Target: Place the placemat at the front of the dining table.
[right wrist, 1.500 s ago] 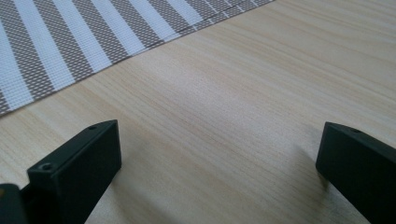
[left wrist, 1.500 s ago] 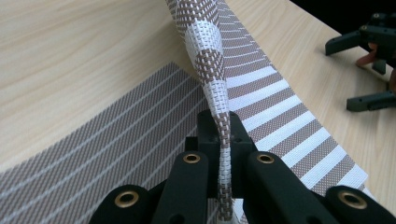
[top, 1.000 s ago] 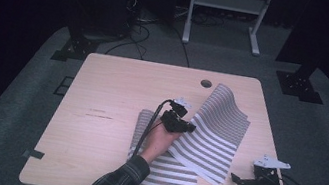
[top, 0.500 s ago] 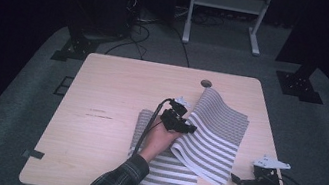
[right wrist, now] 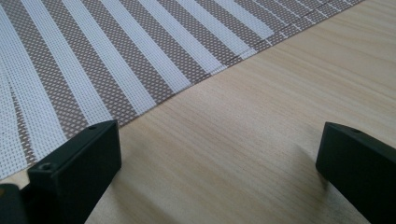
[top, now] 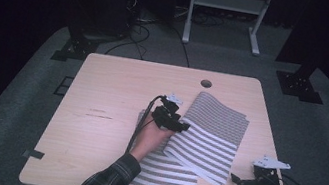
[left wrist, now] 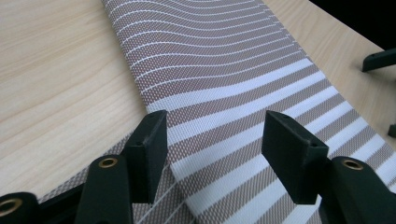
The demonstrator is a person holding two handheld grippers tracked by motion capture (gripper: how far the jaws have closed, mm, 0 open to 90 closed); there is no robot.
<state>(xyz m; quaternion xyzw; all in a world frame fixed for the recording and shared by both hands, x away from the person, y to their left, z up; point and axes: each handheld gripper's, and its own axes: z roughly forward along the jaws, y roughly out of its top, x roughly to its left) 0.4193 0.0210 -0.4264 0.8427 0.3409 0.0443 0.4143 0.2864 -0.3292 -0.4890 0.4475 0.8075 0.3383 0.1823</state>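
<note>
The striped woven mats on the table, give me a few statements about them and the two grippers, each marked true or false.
1. Two brown-and-white striped woven mats lie overlapping on the light wooden table. True.
2. The left gripper is clamped shut on a mat. False: its fingers stand apart over the upper mat.
3. The right gripper is open over bare wood beside a mat edge. True.
4. A red cup stands by the table's round hole. False: no cup is there.
5. The mats are plain grey. False: they are striped.
</note>
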